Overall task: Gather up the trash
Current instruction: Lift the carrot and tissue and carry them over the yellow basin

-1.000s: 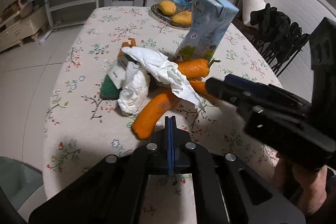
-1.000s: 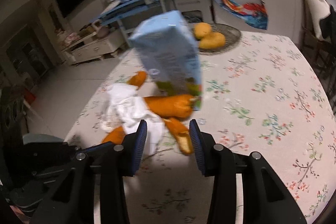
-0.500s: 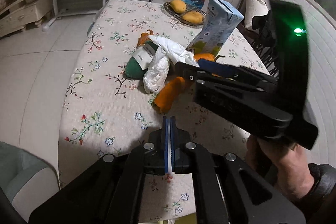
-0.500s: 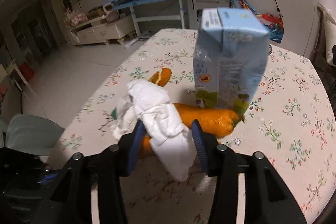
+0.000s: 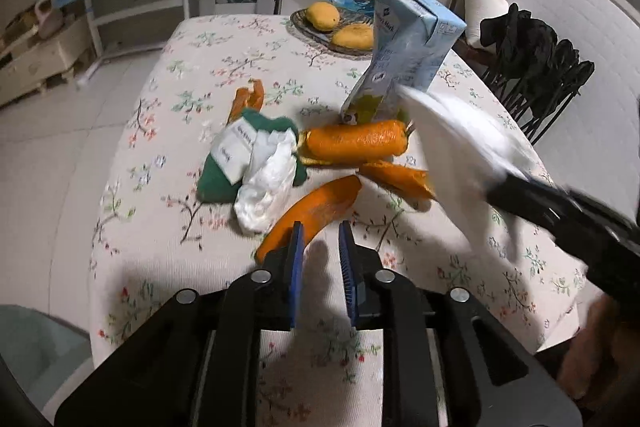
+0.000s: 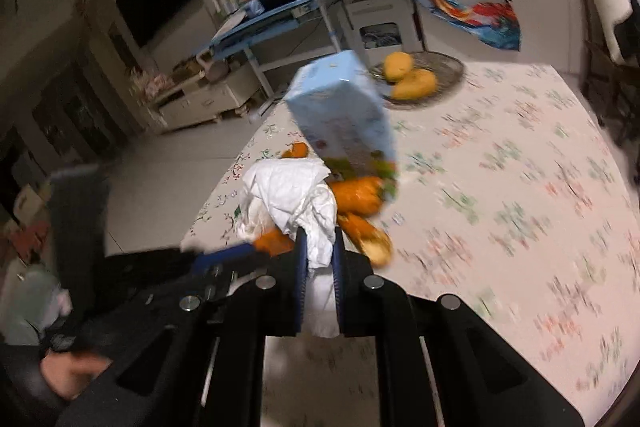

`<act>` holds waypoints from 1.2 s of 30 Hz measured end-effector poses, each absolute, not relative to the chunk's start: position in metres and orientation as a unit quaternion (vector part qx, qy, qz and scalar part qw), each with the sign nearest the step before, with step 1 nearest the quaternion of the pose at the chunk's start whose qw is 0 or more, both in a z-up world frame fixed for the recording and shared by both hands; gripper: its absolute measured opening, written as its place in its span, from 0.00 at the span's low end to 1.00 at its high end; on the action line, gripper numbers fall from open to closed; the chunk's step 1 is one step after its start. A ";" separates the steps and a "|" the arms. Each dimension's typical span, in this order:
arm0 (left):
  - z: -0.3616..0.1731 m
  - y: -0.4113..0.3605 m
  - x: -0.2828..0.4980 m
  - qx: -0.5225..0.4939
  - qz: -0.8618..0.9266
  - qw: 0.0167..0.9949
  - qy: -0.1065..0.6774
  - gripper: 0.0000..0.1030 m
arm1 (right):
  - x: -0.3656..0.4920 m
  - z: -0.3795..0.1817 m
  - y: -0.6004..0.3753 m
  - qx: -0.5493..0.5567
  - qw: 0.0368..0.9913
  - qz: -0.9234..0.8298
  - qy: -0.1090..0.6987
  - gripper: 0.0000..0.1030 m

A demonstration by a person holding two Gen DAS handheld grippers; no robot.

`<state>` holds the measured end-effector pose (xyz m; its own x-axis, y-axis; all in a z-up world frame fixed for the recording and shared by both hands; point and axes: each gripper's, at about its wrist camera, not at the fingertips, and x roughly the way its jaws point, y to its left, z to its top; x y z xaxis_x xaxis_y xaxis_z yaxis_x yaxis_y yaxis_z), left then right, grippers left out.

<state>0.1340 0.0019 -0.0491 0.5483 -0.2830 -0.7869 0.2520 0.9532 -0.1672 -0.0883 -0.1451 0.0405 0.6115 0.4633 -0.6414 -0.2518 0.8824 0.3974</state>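
Gripping a crumpled white tissue [image 6: 298, 201], your right hand-held gripper [image 6: 319, 247] has its blue pads pinched together on the lower end of it, so the paper bunches up above the fingertips and a bit hangs below them. From the left wrist view that same tissue [image 5: 460, 155] is a blurry white smear lifted off the counter [image 5: 168, 227] at the right side, with the black gripper body trailing behind it.

Your left hand-held gripper [image 5: 320, 239] is at the near edge, jaws a little apart and opening, nothing between them. Its left fingertip sits right in front of the near end of a long curved orange peel [image 5: 316, 211] lying on the floral cloth.

Rest of the trash is in a cluster mid-counter: a green and white wrapper [image 5: 236, 159] with another crumpled white tissue [image 5: 268, 187] lying over it on the left, a fat piece of orange peel [image 5: 356, 141] and a smaller strip [image 5: 394, 177] just right of that, and a small peel scrap [image 5: 248, 99] farther back. A light blue carton [image 5: 404, 55] stands behind the pile, tilted in the fisheye. At the far end there's a wire tray [image 5: 316, 35] holding two mangoes [image 5: 322, 15].
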 end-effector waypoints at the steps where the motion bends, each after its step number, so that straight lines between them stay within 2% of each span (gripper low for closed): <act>1: -0.049 0.001 0.135 -0.013 -0.152 0.880 0.450 0.21 | -0.093 0.037 -0.153 0.150 0.884 0.198 0.397 0.12; 6: -0.052 -0.005 0.142 0.002 -0.153 0.880 0.450 0.28 | -0.101 0.028 -0.163 0.172 0.875 0.188 0.411 0.12; 13: -0.052 -0.011 0.145 0.029 -0.154 0.881 0.446 0.29 | -0.109 0.026 -0.163 0.175 0.872 0.187 0.416 0.12; 17: -0.046 -0.005 0.149 0.022 -0.149 0.883 0.445 0.40 | -0.113 0.024 -0.164 0.176 0.872 0.186 0.417 0.12; 22: -0.056 -0.010 0.154 0.039 -0.164 0.871 0.462 0.40 | -0.115 0.021 -0.168 0.180 0.871 0.184 0.419 0.12; 24: -0.059 -0.012 0.154 0.043 -0.169 0.865 0.470 0.35 | -0.114 0.019 -0.169 0.181 0.870 0.184 0.421 0.12; 26: -0.060 -0.015 0.152 0.049 -0.178 0.861 0.474 0.16 | -0.114 0.019 -0.170 0.184 0.870 0.184 0.420 0.12; 30: -0.060 -0.013 0.144 0.046 -0.183 0.858 0.478 0.13 | -0.112 0.019 -0.171 0.185 0.870 0.184 0.418 0.12; 36: -0.047 0.011 0.124 -0.020 -0.179 0.863 0.473 0.13 | -0.117 0.021 -0.174 0.191 0.871 0.184 0.413 0.12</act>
